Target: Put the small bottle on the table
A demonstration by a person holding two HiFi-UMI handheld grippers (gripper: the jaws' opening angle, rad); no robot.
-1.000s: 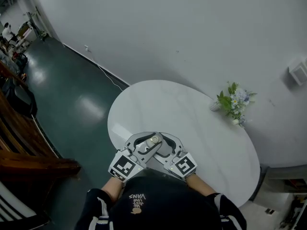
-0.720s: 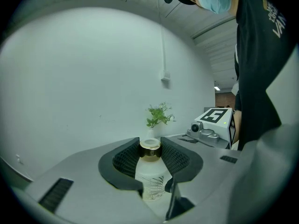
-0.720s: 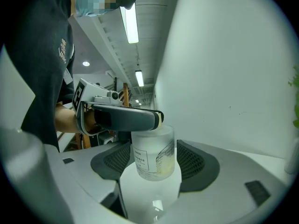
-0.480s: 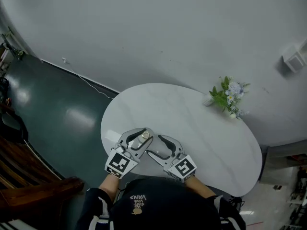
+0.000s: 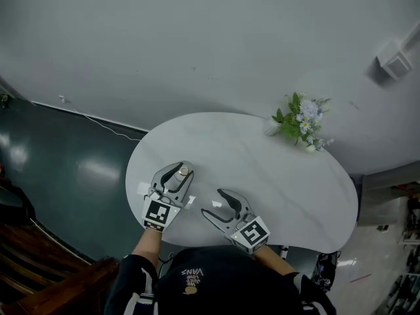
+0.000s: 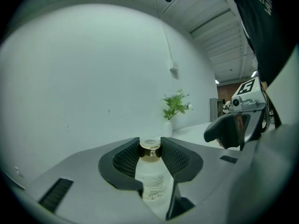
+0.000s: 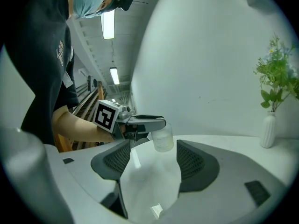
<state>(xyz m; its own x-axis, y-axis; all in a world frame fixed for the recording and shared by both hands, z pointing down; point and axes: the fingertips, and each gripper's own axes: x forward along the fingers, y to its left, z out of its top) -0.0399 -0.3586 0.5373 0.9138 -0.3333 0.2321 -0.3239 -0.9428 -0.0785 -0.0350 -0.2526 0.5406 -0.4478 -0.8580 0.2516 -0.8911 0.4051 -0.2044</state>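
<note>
We see small bottle point(image 6: 150, 169): clear frosted body, gold cap, upright, clamped at its neck between left gripper point(image 6: 150, 149) pads, over white table point(image 5: 275, 176), left part.

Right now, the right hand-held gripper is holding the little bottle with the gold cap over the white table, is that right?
No, the left hand-held gripper is holding the little bottle with the gold cap over the white table. The left gripper view shows its jaws closed on it.
</note>
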